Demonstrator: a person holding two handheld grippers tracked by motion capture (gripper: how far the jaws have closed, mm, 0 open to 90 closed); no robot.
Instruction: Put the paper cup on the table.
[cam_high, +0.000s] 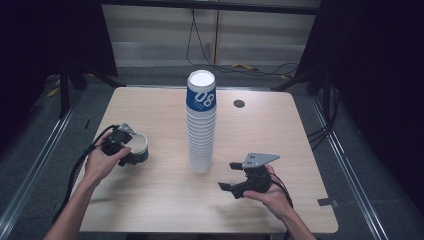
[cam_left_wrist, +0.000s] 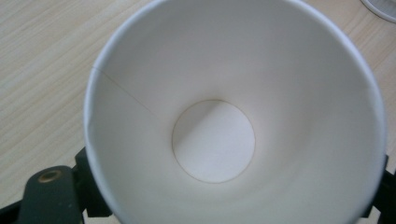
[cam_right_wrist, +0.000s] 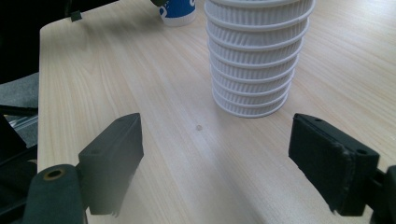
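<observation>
Paper cup (cam_left_wrist: 233, 116) hiding left hand-held gripper's pads, cup stack (cam_right_wrist: 259, 51) top cut off in right gripper view

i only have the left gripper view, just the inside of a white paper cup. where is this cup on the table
Observer: The paper cup sits at the table's left side, held in the left gripper, apart from a tall stack of cups at the middle.
Operator: what's on the outside of my cup
Observer: A blue band, like the one on the stack's top cup.
Operator: and the other gripper
Observer: The right gripper is right of the stack's base, jaws open and empty, pointing toward it.
</observation>
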